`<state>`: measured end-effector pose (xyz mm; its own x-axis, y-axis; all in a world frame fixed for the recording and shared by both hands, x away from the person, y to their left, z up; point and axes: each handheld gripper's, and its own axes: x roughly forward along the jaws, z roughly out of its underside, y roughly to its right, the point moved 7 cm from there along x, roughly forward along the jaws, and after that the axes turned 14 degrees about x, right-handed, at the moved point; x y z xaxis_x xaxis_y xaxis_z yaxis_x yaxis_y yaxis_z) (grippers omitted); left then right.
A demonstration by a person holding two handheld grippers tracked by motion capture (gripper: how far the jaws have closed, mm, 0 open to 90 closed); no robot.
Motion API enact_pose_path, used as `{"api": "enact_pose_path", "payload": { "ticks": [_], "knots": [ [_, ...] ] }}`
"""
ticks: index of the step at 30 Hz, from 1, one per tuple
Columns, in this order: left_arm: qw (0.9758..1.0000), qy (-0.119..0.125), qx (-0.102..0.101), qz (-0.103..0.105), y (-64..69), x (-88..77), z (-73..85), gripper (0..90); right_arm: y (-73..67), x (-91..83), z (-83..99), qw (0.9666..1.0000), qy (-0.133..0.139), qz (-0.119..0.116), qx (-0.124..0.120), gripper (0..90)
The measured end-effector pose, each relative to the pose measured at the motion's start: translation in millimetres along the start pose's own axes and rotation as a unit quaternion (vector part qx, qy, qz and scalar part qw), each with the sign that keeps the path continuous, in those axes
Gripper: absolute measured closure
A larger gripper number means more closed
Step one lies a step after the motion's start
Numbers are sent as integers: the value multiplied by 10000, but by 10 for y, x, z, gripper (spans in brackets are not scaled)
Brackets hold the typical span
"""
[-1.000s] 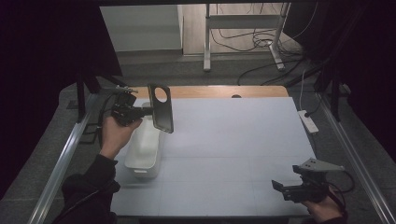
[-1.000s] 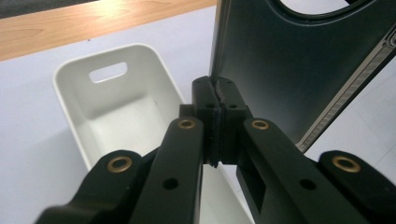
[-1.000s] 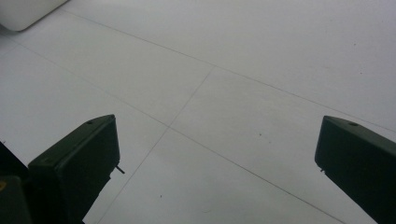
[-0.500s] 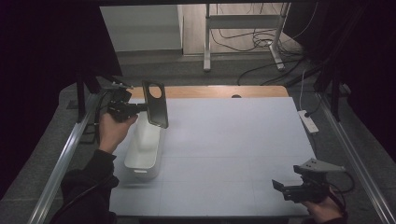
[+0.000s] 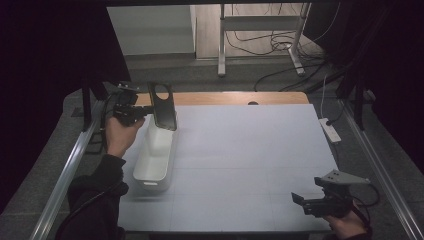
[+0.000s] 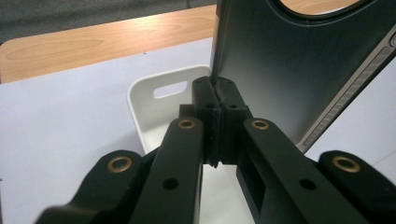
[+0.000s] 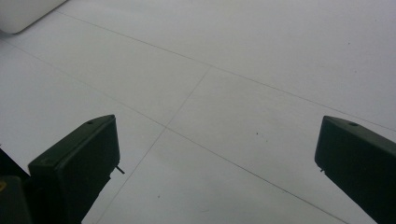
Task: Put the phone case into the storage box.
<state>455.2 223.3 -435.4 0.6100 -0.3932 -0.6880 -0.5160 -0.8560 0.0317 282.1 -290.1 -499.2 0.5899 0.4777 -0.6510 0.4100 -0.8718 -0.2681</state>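
The left gripper point(image 6: 215, 100) has its jaws clamped on the edge of one dark phone case point(image 6: 289, 60), holding it upright above the far end of the single white tray point(image 5: 155, 155), probably so it can be lowered in edge first. The case has a round camera cutout near its top. The right gripper point(image 7: 215, 154), far from the tray at the near corner of the white table point(image 5: 250, 150), waits with jaws wide apart and nothing between them.
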Motion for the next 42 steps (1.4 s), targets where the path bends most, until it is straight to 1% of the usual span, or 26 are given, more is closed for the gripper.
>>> {"api": "enact_pose_path", "payload": {
  "ticks": [6,7,13,20,26,35,36,38,39,42],
  "knots": [
    [9999,10,-25,-110,-68,44,-28,888,7,-1,-1,10000,14,18,22,8],
    [9999,-10,-4,-125,-80,49,-30,888,8,0,0,10000,6,18,28,8],
    [9997,13,-44,-240,-147,101,-71,888,5,3,2,10000,-16,15,6,9],
    [9995,13,-99,-308,-200,156,-89,888,8,7,4,10000,-37,26,16,12],
    [9990,-25,-147,-412,-260,234,-69,888,6,13,6,10000,-59,22,15,12],
    [9985,-70,-269,-476,-310,361,-30,888,6,18,10,10000,-97,17,5,12],
    [9985,-86,-247,-490,-318,375,-24,888,6,18,10,10000,-97,15,4,13],
    [9981,-106,-292,-525,-325,402,-15,888,5,18,11,9999,-104,13,12,13],
    [9981,-114,-271,-532,-335,411,-10,888,6,19,11,9999,-102,10,5,13],
    [9979,-120,-314,-552,-345,447,6,888,3,22,12,9999,-117,-3,-10,13]
  ]
}}
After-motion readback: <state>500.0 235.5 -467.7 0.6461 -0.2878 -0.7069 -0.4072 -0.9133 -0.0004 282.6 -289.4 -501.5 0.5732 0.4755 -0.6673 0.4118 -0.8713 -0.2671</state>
